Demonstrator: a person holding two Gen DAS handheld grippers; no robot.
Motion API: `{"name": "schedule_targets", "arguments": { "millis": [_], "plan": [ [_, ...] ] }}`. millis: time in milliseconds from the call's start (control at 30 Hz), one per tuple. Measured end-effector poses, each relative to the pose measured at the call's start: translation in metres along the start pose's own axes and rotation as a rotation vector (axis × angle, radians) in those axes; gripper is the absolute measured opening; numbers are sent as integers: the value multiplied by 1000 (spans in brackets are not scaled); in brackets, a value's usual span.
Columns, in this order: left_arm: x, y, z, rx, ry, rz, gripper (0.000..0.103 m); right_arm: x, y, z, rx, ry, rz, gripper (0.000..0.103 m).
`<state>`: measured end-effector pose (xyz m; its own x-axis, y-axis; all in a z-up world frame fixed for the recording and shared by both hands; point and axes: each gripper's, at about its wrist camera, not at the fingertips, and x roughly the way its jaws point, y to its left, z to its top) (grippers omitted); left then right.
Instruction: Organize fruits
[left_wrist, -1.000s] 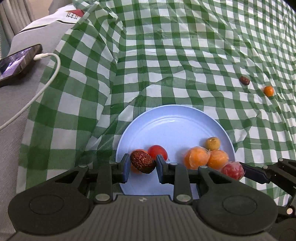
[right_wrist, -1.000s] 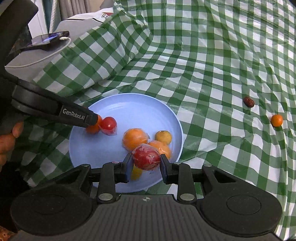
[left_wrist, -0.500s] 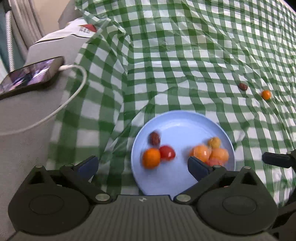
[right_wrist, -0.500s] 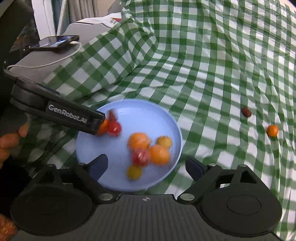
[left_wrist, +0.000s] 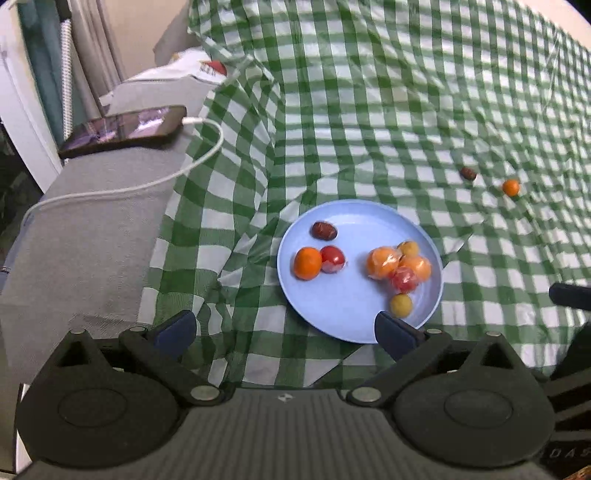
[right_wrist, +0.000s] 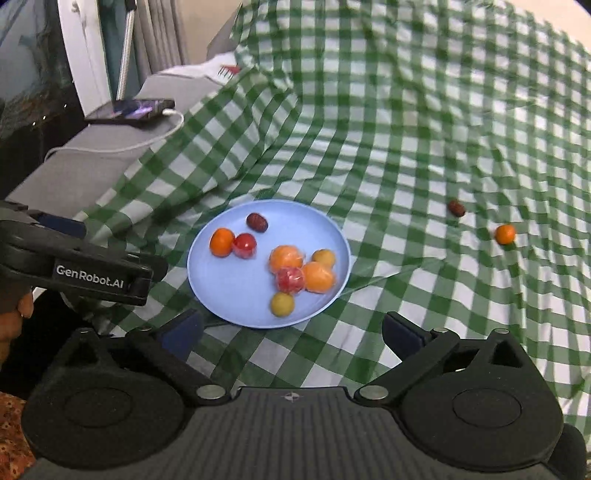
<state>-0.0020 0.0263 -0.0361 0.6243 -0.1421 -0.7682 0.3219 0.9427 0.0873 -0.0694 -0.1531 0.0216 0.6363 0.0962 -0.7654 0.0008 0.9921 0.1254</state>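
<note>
A blue plate (left_wrist: 354, 314) (right_wrist: 229, 291) on the green checked cloth holds several small fruits: a brown date (left_wrist: 324, 230) (right_wrist: 256, 222), an orange (left_wrist: 307, 263), a red tomato (left_wrist: 332, 259), wrapped oranges (left_wrist: 382, 262) and a wrapped red fruit (right_wrist: 290, 280). A second date (left_wrist: 468, 173) (right_wrist: 456, 208) and a small orange (left_wrist: 511, 187) (right_wrist: 505, 234) lie on the cloth, far right. My left gripper (left_wrist: 286, 332) is open and empty, above the plate's near edge. My right gripper (right_wrist: 291, 332) is open and empty, just before the plate.
A phone (left_wrist: 125, 129) (right_wrist: 129, 110) with a white charging cable (left_wrist: 155, 181) lies on a grey cushion (left_wrist: 81, 236) at the left. The cloth (left_wrist: 406, 92) is wrinkled and folded beside the plate. The left gripper's body (right_wrist: 81, 273) shows at the left of the right wrist view.
Both grippers opened: the left let the brown date fall on the plate, the right dropped the wrapped red fruit there. Both have since pulled back and up from the plate.
</note>
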Motion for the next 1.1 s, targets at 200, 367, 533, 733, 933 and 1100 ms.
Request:
{"name": "schedule_targets", "arguments": {
  "millis": [200,367,533,733,933,1100],
  "plan": [
    [-25,-3,-4,0,-54,-1,103,-20,5,-8,-21,-47,-1,102],
    [-40,-7,-7,1,-83,4,103,-35,8,-9,-22,-92,-13,102],
    [-50,-10,-10,4,-108,2,103,-45,8,-13,-15,-118,-21,102],
    [-55,-12,-12,7,-120,-2,103,-50,9,-15,-11,-130,-25,102],
    [-56,-12,-12,3,-117,0,103,-49,10,-14,-16,-124,-19,102],
    [-50,-11,-9,4,-103,-1,103,-44,8,-14,-6,-105,-15,102]
  ]
}}
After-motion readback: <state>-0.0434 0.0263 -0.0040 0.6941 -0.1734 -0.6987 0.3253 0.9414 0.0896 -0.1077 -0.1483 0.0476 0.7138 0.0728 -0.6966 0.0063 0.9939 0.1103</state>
